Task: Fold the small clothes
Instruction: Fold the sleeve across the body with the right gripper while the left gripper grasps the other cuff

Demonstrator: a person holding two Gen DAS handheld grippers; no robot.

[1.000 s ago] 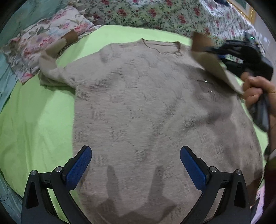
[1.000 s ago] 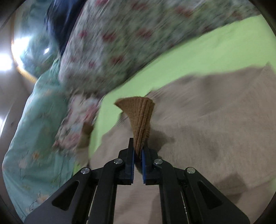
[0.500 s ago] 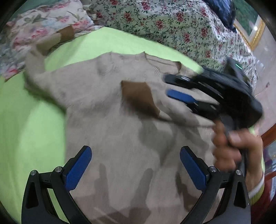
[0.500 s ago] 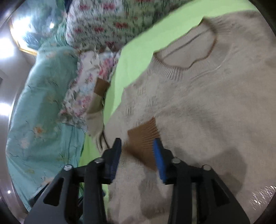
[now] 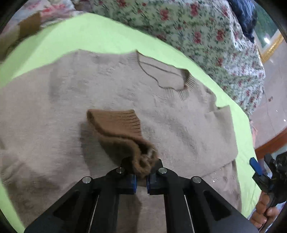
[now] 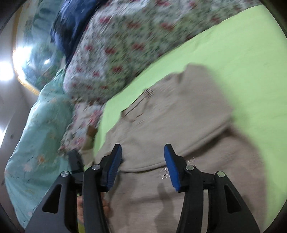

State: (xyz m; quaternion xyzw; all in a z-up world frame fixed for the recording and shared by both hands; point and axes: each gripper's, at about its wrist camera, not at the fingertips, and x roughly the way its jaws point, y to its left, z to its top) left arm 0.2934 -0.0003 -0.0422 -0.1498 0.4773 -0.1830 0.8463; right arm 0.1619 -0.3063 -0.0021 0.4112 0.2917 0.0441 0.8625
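A beige sweater [image 5: 111, 100] lies flat on a lime-green sheet [image 5: 93, 34], its neckline [image 5: 166, 75] toward the far side of the bed; a floral quilt [image 5: 206, 35] runs along the edge of the sheet beyond the collar, and a dark blue bundle [image 5: 244, 14] sits on top of the quilt at the upper right.

The left gripper [image 5: 141, 181] has its jaws pressed together on the sleeve just behind the brown ribbed cuff [image 5: 116, 121]; the cuff itself lies on the chest of the sweater, below the neckline, with the bunched knit rising from it into the pinch. To the right of the cuff, the folded sleeve [image 5: 215, 136] makes a broad band across the body of the sweater, its fold edge near the edge of the sheet.

The right gripper [image 6: 142, 167] is spread wide with nothing between its blue pads [image 6: 171, 167] (the view from it is blurred); it hangs over the hem-side part of the sweater, close to the folded band. From the left camera it shows only at the lower right edge, off the sweater's side, with the person's hand [image 5: 263, 213] wrapped round its handle. A pale turquoise cover [image 6: 35, 143] fills the left of the right camera's view.
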